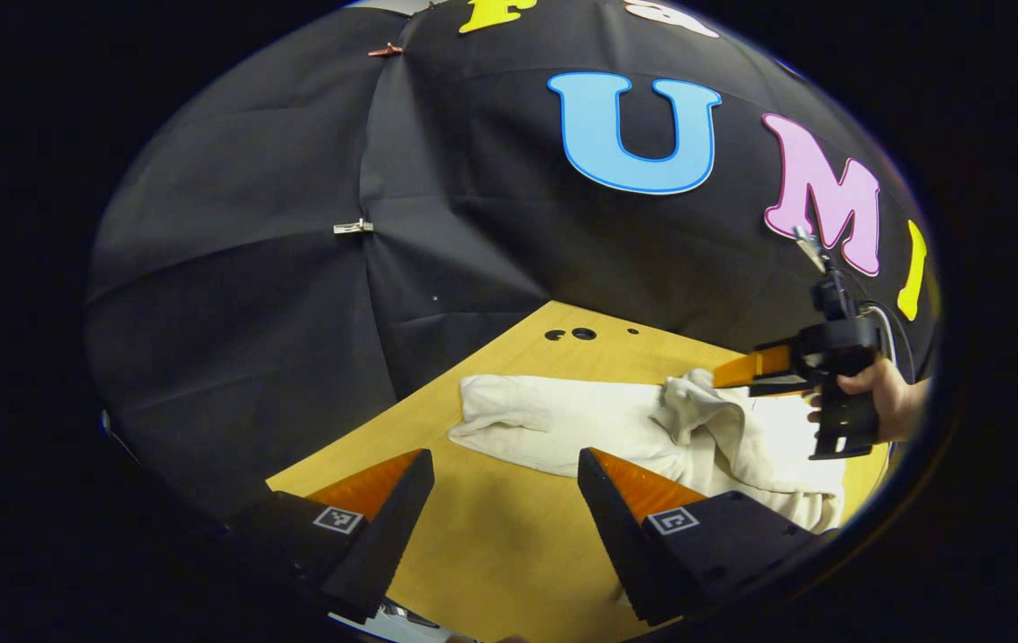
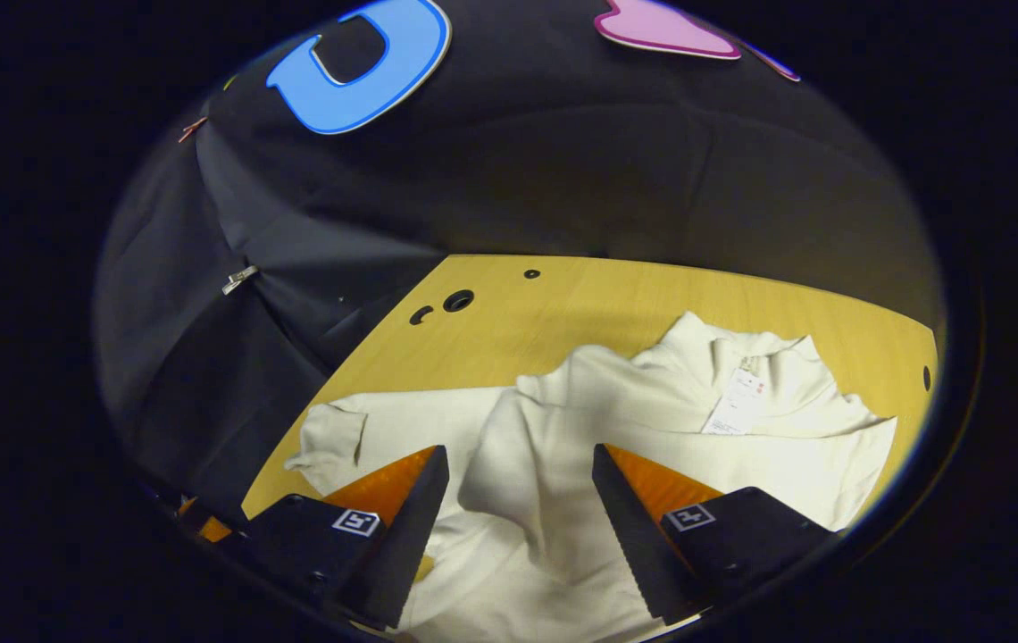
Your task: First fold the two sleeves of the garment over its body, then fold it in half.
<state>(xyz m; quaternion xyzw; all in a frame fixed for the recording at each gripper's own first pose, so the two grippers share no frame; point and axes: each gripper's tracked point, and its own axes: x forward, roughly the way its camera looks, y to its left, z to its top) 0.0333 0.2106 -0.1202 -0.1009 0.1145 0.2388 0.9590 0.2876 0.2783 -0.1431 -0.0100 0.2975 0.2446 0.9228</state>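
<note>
Garment (image 2: 652,402) long axis along table (image 2: 607,304) far edge | right gripper (image 2: 518,500) nearer, released, over sleeve (image 2: 518,446) | left gripper (image 1: 504,500) released, over bare near edge

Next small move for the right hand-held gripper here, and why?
Probably lower and close it on the raised fold of the garment. The right hand-held gripper is open astride that fold, not pinching it, while the left hand-held gripper is open over bare table.

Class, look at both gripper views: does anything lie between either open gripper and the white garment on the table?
Nothing visible does. The left gripper has bare table before the garment. The right gripper sits over the garment's bunched cloth, fingers open.
</note>
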